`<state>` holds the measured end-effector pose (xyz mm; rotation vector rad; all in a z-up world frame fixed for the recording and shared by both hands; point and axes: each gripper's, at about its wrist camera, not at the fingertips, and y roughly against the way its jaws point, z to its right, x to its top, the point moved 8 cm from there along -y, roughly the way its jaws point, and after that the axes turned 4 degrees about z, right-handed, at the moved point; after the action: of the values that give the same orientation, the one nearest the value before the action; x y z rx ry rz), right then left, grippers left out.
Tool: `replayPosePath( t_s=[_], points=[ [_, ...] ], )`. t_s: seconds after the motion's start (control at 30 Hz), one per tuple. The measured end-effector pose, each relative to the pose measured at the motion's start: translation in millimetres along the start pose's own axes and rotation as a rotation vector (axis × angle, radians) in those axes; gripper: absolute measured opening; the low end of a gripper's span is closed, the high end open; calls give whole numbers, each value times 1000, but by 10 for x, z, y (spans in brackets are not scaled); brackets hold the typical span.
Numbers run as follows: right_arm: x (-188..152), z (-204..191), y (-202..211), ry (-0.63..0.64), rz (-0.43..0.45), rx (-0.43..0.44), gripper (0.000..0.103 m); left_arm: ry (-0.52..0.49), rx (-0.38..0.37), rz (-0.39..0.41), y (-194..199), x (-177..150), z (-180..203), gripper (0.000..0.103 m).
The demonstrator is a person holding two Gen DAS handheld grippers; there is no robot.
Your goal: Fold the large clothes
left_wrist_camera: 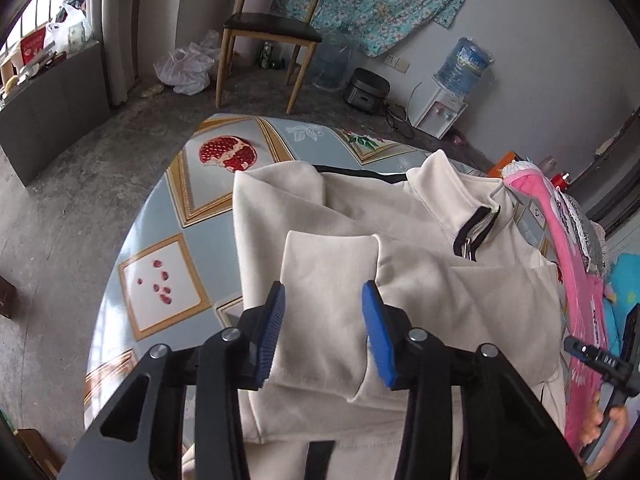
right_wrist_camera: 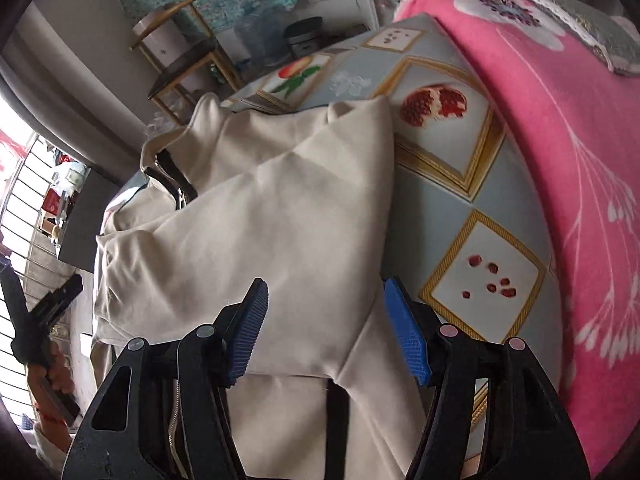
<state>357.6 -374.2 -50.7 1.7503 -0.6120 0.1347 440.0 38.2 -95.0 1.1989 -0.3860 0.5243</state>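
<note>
Both tools (left_wrist_camera: 324, 332) (right_wrist_camera: 326, 328) gape, holding nothing, over the cream jacket (left_wrist_camera: 400, 280), its hem cut off

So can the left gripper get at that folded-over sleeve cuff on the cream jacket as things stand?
Probably yes. The left gripper is open with the sleeve cuff lying flat on the cream jacket right ahead between its fingers, and nothing covers it. The pink blanket sits off to the side.

A cream zip-collar jacket (left_wrist_camera: 420, 264) lies on the table, both sleeves folded across it.
</note>
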Motion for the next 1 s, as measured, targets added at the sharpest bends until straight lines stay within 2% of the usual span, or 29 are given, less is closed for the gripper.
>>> replayPosePath(
  t_s=[0.1, 0.2, 0.3, 0.5, 0.6, 0.67, 0.73, 0.93, 1.0],
  points=[
    [-90, -46, -21, -5, -9, 18, 60, 58, -32, -83, -228, 92, -32, 38],
    [-112, -76, -20, 6, -4, 26, 60, 132, -32, -150, -377, 122, -137, 38],
    [-114, -101, 3, 20, 3, 32, 60, 155, -16, -190, -464, 98, -213, 38],
    [-102, -94, 2, 13, 7, 42, 60, 178, -32, -211, -542, 64, -252, 38],
    [-105, -60, 22, 1, 11, 40, 60, 169, -23, -199, -527, 68, -263, 36],
    [-105, -27, 32, -8, 17, 40, 60, 135, 17, -182, -511, 72, -269, 12],
    [-106, 24, 49, -17, 19, 39, 60, 107, 24, -163, -465, 75, -252, 5],
    [-95, 162, 105, -30, 25, 14, 60, -39, 45, -47, -30, 175, -77, 4],
    [-89, 197, 144, -22, 39, -4, 60, -27, 33, -23, 132, 182, -83, 4]
  ],
)
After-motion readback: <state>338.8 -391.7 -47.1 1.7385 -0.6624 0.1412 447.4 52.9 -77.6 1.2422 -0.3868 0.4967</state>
